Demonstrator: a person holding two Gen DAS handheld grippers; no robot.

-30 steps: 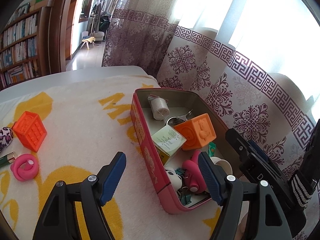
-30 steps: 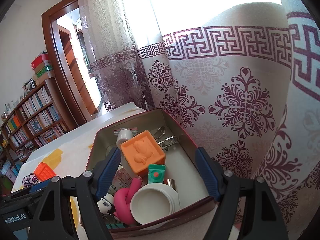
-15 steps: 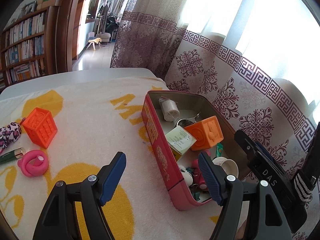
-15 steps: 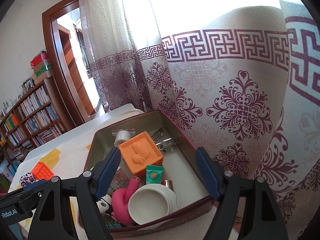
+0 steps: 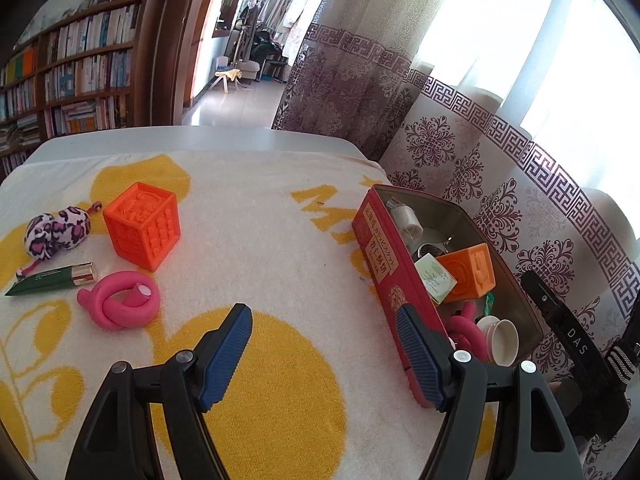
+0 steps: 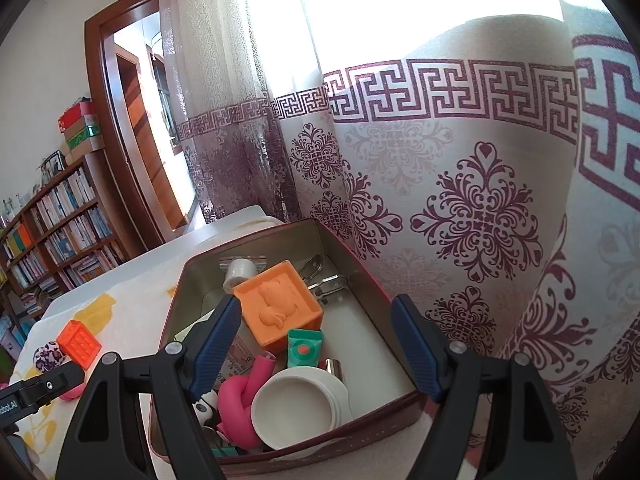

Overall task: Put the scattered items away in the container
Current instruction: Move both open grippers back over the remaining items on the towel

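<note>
Left wrist view shows the left gripper [image 5: 324, 344] empty, jaws spread wide, facing four stray items on the toweled surface [image 5: 248, 248]: an orange block [image 5: 142, 226], a pink ring [image 5: 122, 300], a green tube [image 5: 52, 279] and a spotted plush [image 5: 56, 231]. The red tin [image 5: 384, 260] sits by the curtain, part-filled. The right gripper [image 6: 316, 344], jaws likewise apart and empty, hovers over the tin, probably clear of the left's reach.

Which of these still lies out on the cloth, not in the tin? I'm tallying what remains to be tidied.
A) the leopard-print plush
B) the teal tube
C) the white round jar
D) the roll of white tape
A: the leopard-print plush lies on the cloth left of the red tin, beside an orange cube; the other three sit in the tin.
</note>
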